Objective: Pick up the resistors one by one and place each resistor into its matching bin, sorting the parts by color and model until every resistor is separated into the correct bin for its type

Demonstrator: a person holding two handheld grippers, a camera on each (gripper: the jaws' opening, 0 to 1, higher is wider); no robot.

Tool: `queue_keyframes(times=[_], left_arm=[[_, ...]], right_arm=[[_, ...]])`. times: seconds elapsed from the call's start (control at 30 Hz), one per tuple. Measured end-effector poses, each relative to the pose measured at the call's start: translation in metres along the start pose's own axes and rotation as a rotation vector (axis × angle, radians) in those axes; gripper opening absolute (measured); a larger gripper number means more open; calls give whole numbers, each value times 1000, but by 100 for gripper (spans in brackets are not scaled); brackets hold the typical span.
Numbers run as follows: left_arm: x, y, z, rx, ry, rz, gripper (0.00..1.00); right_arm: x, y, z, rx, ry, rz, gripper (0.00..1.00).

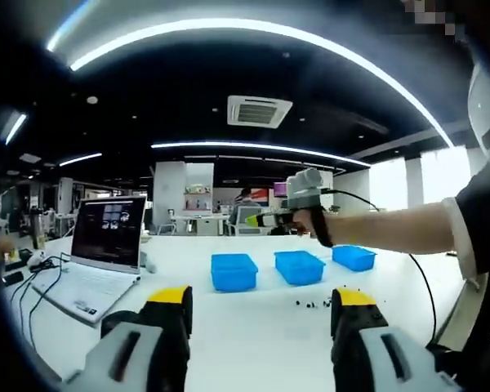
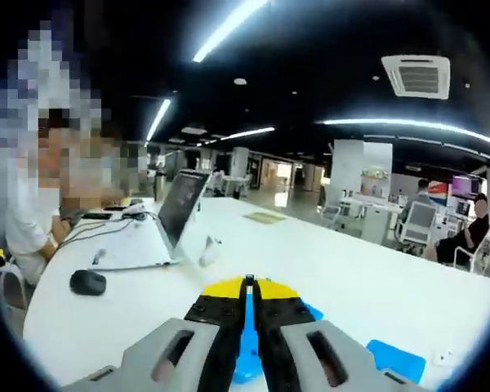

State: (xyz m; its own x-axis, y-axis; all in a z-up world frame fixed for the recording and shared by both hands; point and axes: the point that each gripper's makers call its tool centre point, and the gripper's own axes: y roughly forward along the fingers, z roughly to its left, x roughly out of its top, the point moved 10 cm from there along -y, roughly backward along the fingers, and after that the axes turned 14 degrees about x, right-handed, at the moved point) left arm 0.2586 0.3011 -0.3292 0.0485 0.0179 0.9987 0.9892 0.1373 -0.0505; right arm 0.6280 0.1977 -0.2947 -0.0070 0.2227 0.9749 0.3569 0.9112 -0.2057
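Note:
Three blue bins [image 1: 233, 271] [image 1: 300, 267] [image 1: 354, 257] stand in a row on the white table [image 1: 253, 331]. Small dark resistors [image 1: 317, 304] lie scattered just in front of the middle bin. My left gripper [image 1: 261, 298] is open wide and low over the table, on the near side of the bins. A hand holds my right gripper [image 1: 251, 220] in the air above the bins, its tips pointing left. In the right gripper view my right gripper [image 2: 249, 286] is shut, yellow tips together; nothing shows between them. Blue bins [image 2: 394, 360] lie below it.
An open laptop [image 1: 106, 237] [image 2: 180, 214] with cables sits at the table's left. A black mouse [image 2: 88, 282] lies near a seated person at that end. Office chairs and people are beyond the far edge.

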Motion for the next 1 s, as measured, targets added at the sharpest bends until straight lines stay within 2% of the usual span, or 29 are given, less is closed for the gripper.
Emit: queue_keyframes(times=[0.1,0.23,0.37,0.53,0.67,0.77,0.9,1.0], left_arm=[[0,-2,3,9,-2,-1,69],[-2,-2,3,9,1,10,69],[-2,-2,1,-1,3,14,69],[0,0,-3,-19,8,11,70],[1,4,-11,-58,15,14,70],[1,6,-18,-109,4,13,70],[1,10,-28,-186,10,9,70],[-1,13,-33,-213,14,14,70]], right_arm=[[-7,9,-1,-23,-11,42,6],[-13,12,-1,-33,-6,63,7],[-14,9,0,-28,-28,47,27],[-9,-10,2,-3,-37,29,34],[-5,-43,3,8,-38,1,37],[-5,-76,4,17,-36,-27,38],[-10,-134,18,24,-34,-60,35],[-15,-179,35,24,-30,-110,36]])
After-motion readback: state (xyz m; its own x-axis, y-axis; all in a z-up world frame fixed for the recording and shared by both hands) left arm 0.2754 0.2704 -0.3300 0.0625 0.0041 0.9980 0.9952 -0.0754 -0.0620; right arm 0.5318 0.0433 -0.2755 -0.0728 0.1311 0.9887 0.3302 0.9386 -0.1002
